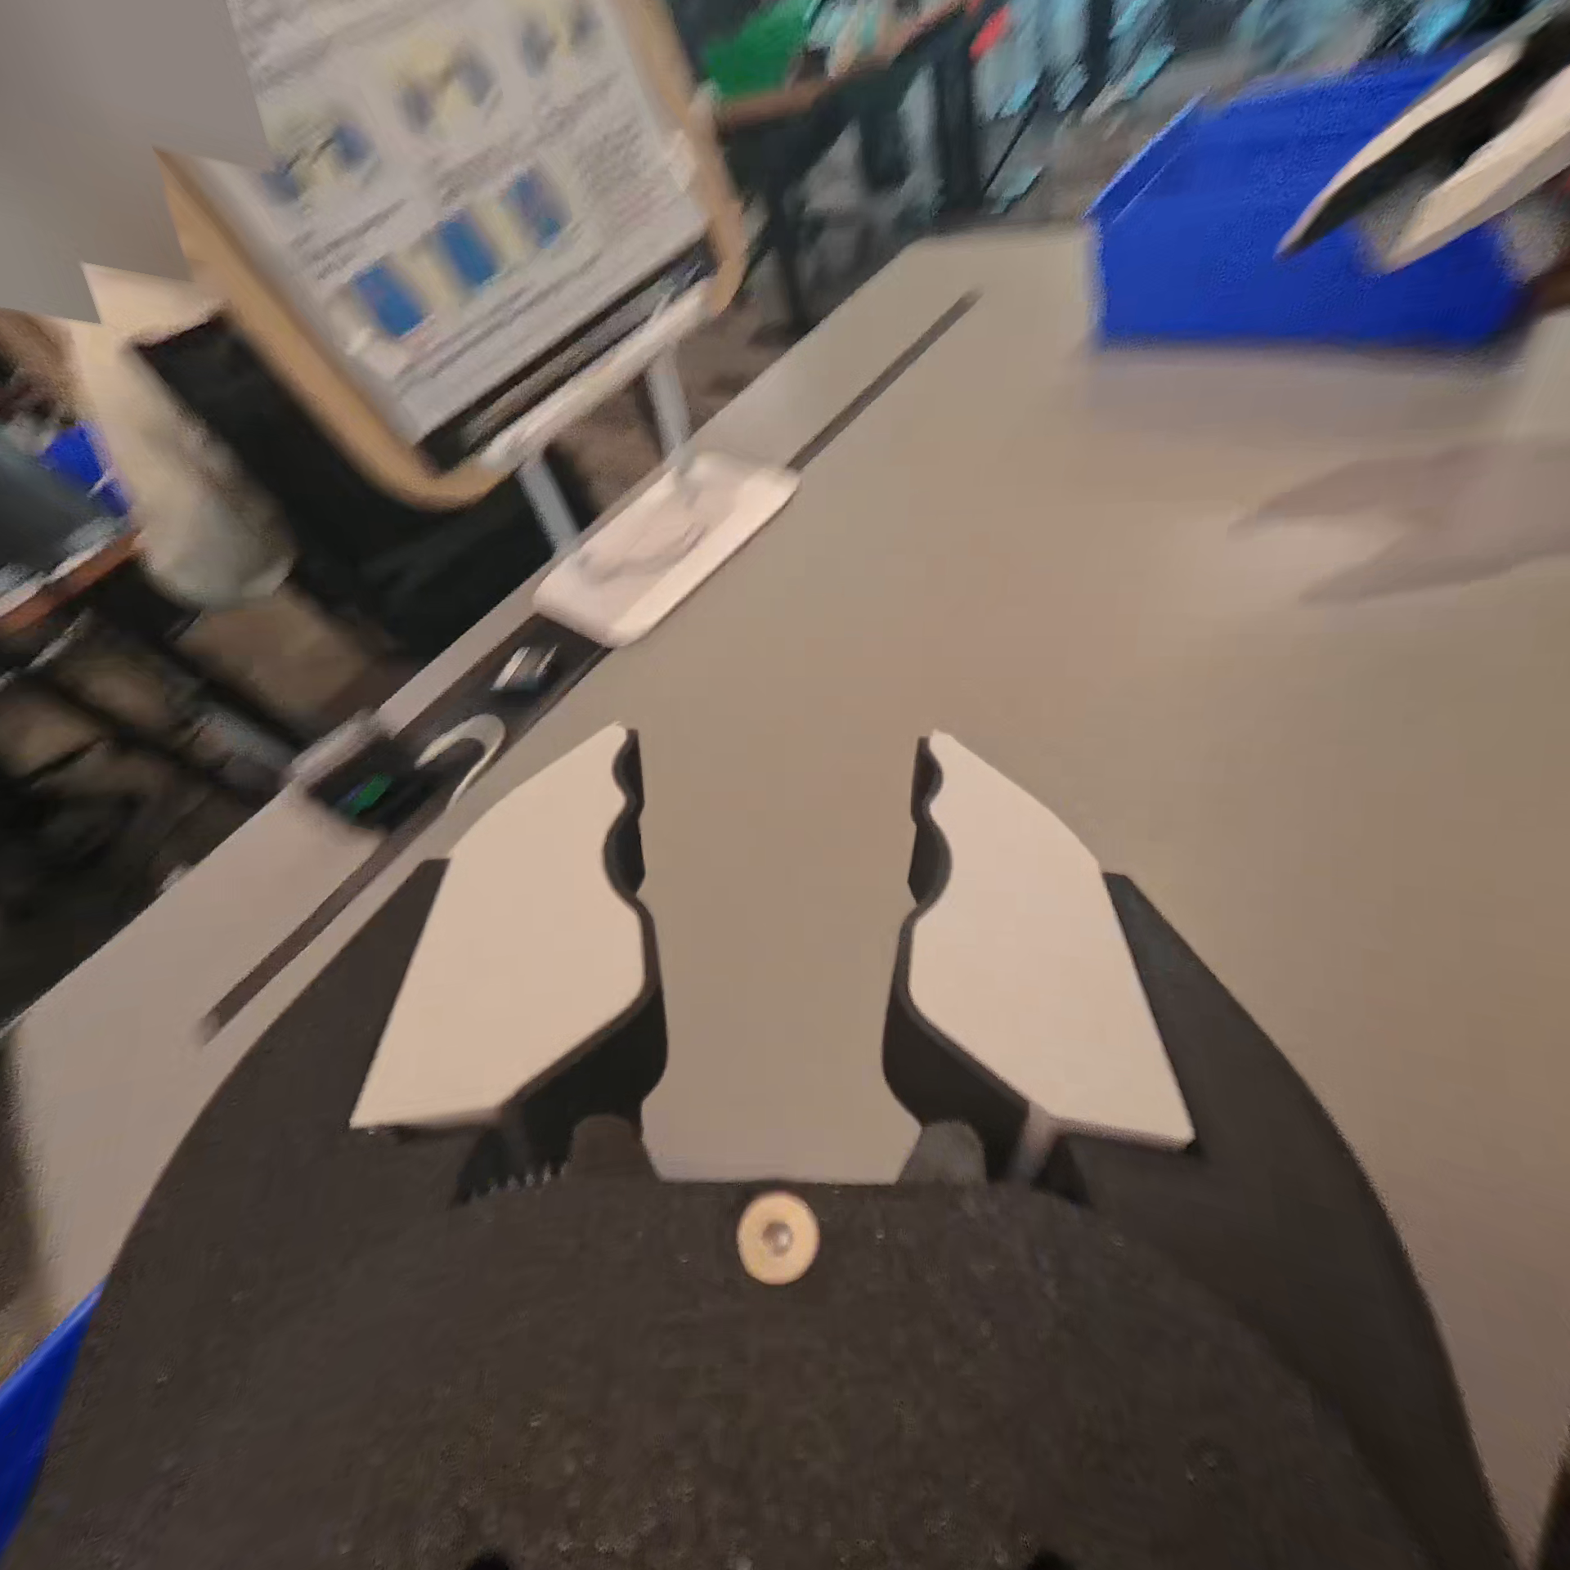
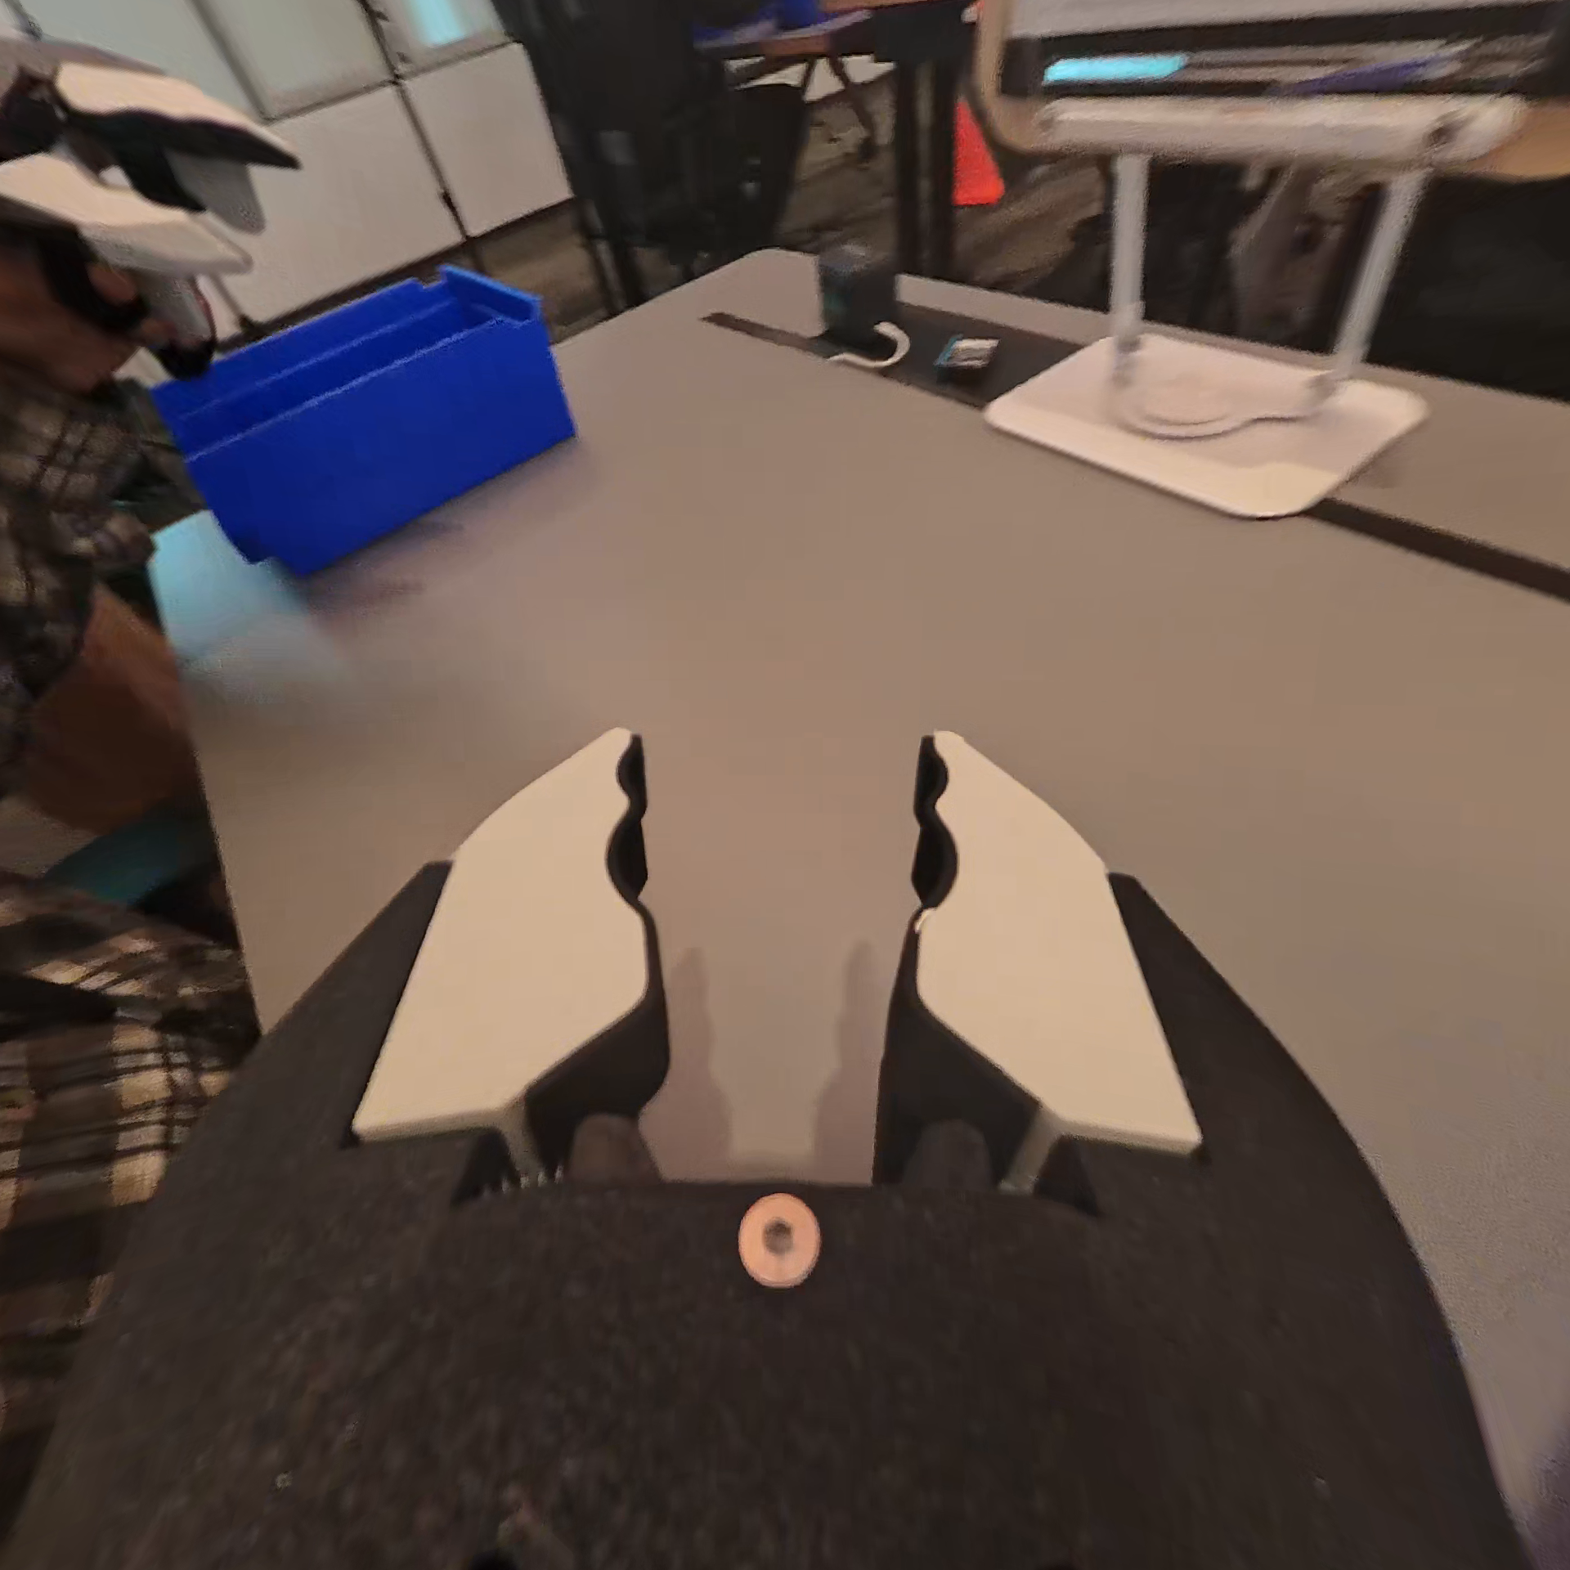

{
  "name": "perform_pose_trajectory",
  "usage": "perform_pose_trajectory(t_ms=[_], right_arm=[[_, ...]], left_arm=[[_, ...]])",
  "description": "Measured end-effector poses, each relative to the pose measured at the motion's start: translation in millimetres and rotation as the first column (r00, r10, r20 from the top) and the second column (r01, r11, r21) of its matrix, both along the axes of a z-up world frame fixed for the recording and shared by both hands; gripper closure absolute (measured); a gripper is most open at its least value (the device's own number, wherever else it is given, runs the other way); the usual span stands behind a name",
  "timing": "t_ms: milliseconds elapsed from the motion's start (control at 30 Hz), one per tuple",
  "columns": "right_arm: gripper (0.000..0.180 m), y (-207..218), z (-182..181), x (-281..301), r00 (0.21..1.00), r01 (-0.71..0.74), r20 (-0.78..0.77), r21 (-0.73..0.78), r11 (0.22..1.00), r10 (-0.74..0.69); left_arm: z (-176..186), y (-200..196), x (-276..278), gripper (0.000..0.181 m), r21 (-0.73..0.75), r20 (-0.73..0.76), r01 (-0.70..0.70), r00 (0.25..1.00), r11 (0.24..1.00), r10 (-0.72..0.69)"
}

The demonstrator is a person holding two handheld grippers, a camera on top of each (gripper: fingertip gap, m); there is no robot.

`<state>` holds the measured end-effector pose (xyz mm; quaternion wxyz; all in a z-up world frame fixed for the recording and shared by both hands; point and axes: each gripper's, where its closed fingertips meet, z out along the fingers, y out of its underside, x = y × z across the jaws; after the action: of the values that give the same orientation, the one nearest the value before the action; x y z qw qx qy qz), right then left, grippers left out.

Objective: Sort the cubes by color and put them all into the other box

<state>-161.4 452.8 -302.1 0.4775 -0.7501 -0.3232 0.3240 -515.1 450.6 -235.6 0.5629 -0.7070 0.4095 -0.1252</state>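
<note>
My left gripper [image 1: 777, 748] is open and empty above the bare grey table [image 1: 1019, 680]. A blue box [image 1: 1257, 255] stands at the far right of the left wrist view, blurred, with my right gripper [image 1: 1342, 246] in front of it. A blue edge of a second box [image 1: 38, 1402] shows at the bottom left corner. My right gripper [image 2: 777, 752] is open and empty over the table [image 2: 849, 595]. In the right wrist view a blue box [image 2: 374, 425] stands at the table's left edge, with my left gripper [image 2: 255, 208] above and left of it. No cubes are in view.
A monitor on a white stand [image 1: 671, 544] stands at the table's far side; its base [image 2: 1206, 433] also shows in the right wrist view. A black cable strip [image 2: 934, 348] holds a dark cylinder [image 2: 854, 289]. A person's plaid sleeve [image 2: 59, 510] is at the left.
</note>
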Motion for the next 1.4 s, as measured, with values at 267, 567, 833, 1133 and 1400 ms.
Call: perform_pose_trajectory(t_ms=[267,567,833,1133,1400], right_arm=[[0.120,-5.3,-33.5,-69.8,0.984,-0.166,-0.080,-0.083,0.983,0.159],[0.121,-13.0,-36.6,-101.2,0.975,-0.220,-0.035,-0.088,0.972,0.217],[0.121,-17.2,-35.8,-103.6,0.972,-0.233,-0.039,-0.082,0.969,0.231],[0.121,-18.1,-30.8,-96.1,0.971,-0.234,-0.071,-0.067,0.970,0.229],[0.118,-22.1,-28.2,-97.5,0.968,-0.247,-0.061,-0.036,0.968,0.245]], left_arm=[[-55.0,-35.1,-222.6,0.117,-0.241,-0.475,-0.425,0.836,0.872,0.276],[-140.2,-68.8,-307.4,0.127,-0.475,-0.718,-0.585,0.690,0.657,0.096],[-156.6,-71.6,-317.1,0.145,-0.599,-0.700,-0.553,0.713,0.579,-0.043],[-174.6,-90.2,-305.3,0.144,-0.632,-0.726,-0.542,0.665,0.554,-0.178],[-184.4,-91.1,-306.6,0.144,-0.628,-0.751,-0.502,0.591,0.595,-0.294]])
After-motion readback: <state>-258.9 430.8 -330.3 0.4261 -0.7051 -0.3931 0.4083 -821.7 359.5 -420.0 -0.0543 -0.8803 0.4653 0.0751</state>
